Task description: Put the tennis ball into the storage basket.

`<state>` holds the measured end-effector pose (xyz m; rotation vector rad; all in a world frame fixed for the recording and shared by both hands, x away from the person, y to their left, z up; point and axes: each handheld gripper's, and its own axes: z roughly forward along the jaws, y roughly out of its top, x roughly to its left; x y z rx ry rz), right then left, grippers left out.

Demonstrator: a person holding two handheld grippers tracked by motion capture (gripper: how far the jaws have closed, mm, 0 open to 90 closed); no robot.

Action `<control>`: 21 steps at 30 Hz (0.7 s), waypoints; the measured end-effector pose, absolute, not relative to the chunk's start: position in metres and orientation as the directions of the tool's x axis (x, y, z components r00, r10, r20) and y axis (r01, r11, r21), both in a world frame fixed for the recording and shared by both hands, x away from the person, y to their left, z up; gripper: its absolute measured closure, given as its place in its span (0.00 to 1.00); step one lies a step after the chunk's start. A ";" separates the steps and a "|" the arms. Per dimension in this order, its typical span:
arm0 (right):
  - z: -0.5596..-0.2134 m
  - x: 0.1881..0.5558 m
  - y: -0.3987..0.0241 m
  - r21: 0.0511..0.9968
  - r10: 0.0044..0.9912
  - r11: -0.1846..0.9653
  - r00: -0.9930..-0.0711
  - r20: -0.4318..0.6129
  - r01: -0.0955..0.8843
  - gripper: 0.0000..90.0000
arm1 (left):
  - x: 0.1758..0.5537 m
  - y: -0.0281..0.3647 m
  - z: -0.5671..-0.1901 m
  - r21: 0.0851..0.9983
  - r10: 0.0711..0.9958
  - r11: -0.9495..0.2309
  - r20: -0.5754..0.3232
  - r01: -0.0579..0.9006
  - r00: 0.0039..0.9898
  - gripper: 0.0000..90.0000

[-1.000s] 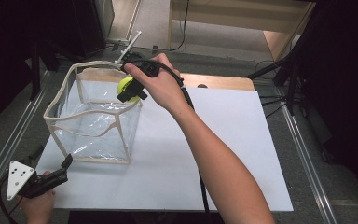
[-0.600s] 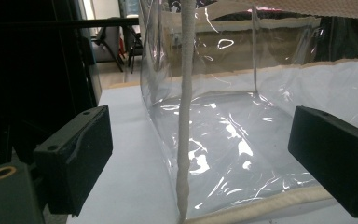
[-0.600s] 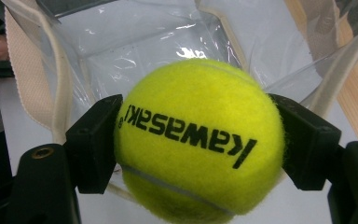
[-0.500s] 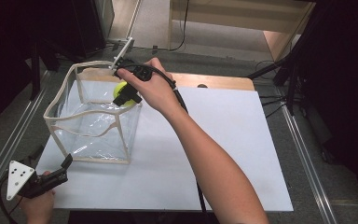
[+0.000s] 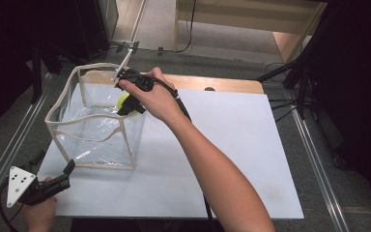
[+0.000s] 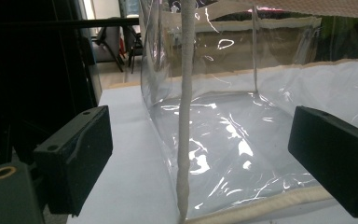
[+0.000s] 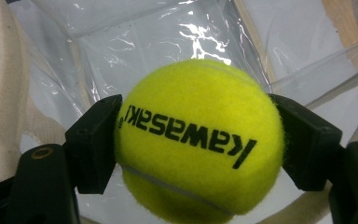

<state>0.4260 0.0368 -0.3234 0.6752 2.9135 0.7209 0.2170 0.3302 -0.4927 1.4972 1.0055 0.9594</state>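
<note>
High view: a clear bag [image 5: 94, 128] with cream trim stands open at the left of a white table [image 5: 232, 145]. The right gripper [image 5: 130, 104], at upper centre of the frame, hangs over the bag's right rim, jaws clamped on a yellow ball [image 5: 124, 101]. The left gripper [image 5: 65, 176], at the lower left corner, rests just beside the bag's near bottom edge, jaws spread with nothing between them.

Right gripper view: the ball [image 7: 198, 140], printed "kawasaki" upside down, sits mid-frame between both jaws, above the bag's [image 7: 98, 51] clear interior.

Left gripper view: the bag's corner seam [image 6: 185, 121] runs upright at centre frame, between the parted jaws and apart from both.
</note>
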 end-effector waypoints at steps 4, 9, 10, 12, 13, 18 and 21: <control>-0.324 0.425 0.035 0.464 0.437 0.787 -0.898 0.047 0.407 0.21 | 0.217 0.330 -0.493 0.989 0.943 -0.103 0.063 0.107 0.326 0.08; -0.315 0.420 0.027 0.519 0.473 0.742 -0.880 0.044 0.425 0.09 | 0.217 0.330 -0.493 0.989 0.943 -0.105 0.065 0.106 0.326 0.08; -0.314 0.420 0.024 0.522 0.472 0.743 -0.881 0.034 0.418 0.09 | 0.217 0.330 -0.493 0.989 0.943 -0.105 0.065 0.106 0.327 0.08; -0.311 0.417 0.021 0.531 0.491 0.732 -0.871 0.023 0.427 0.09 | 0.217 0.330 -0.493 0.989 0.943 -0.105 0.065 0.106 0.326 0.08; -0.310 0.416 0.019 0.538 0.497 0.729 -0.868 0.011 0.424 0.09 | 0.217 0.330 -0.493 0.989 0.942 -0.105 0.065 0.106 0.328 0.08; -0.303 0.413 0.005 0.565 0.508 0.708 -0.861 0.010 0.424 0.09 | 0.217 0.330 -0.493 0.989 0.944 -0.104 0.064 0.108 0.325 0.08; -0.301 0.412 -0.002 0.579 0.513 0.698 -0.859 0.007 0.422 0.09 | 0.217 0.330 -0.493 0.988 0.944 -0.106 0.065 0.110 0.323 0.08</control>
